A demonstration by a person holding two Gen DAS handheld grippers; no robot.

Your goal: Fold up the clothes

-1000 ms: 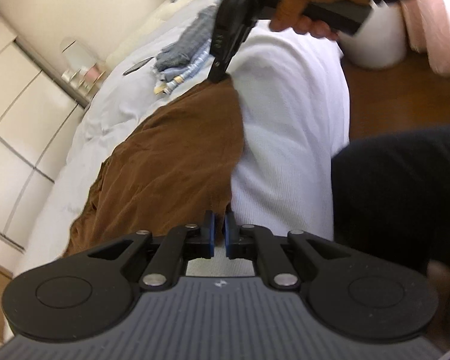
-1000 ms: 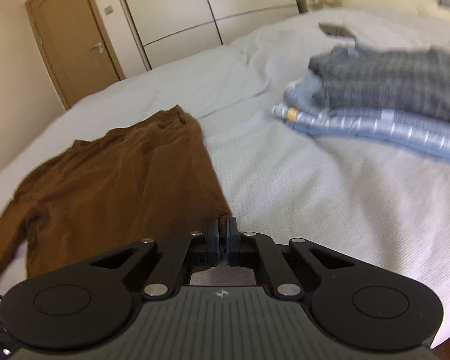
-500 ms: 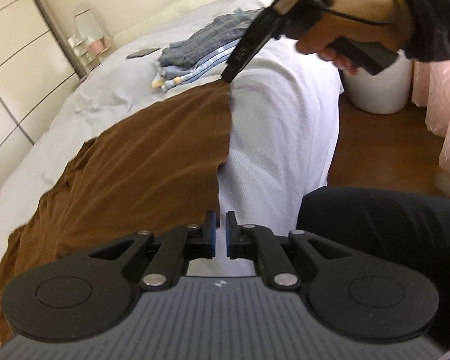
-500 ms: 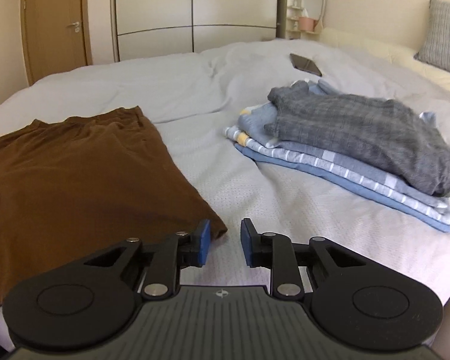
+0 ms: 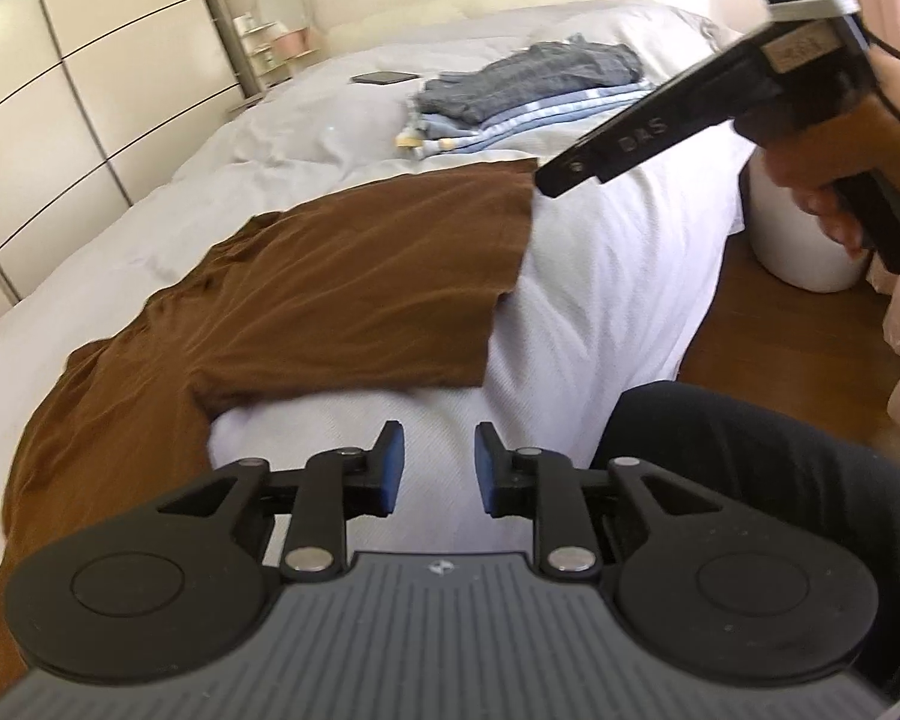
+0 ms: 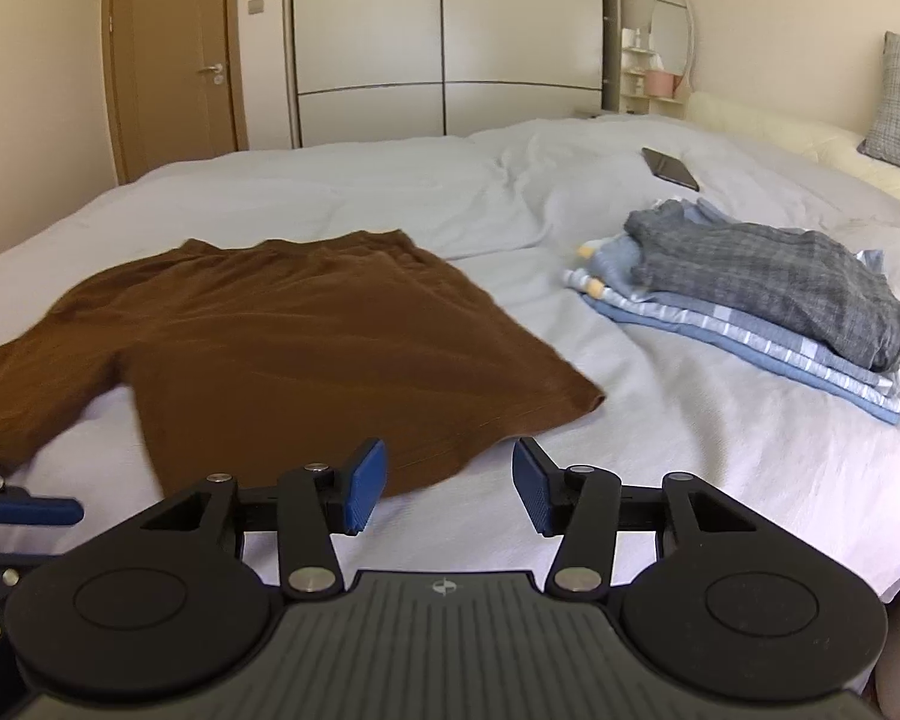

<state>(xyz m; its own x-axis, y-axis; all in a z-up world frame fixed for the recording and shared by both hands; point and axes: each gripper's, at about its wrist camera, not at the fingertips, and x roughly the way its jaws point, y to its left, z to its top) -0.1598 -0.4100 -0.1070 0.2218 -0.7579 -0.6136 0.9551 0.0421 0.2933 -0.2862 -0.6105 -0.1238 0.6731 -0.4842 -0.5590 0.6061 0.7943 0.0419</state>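
The bed (image 6: 390, 192) carried a brown T-shirt (image 6: 282, 348) spread flat near its near edge, hem toward the right, with a stack of folded clothes (image 6: 750, 294) well apart toward the head end. The step looked like the laying-out, finished, with the first fold not yet begun. The left gripper (image 5: 432, 468) hovered over bare sheet just beside the sleeve, jaws spread and empty; the right gripper (image 6: 444, 489) hung above the hem corner, jaws likewise spread. Next, each would likely need to pinch an edge.
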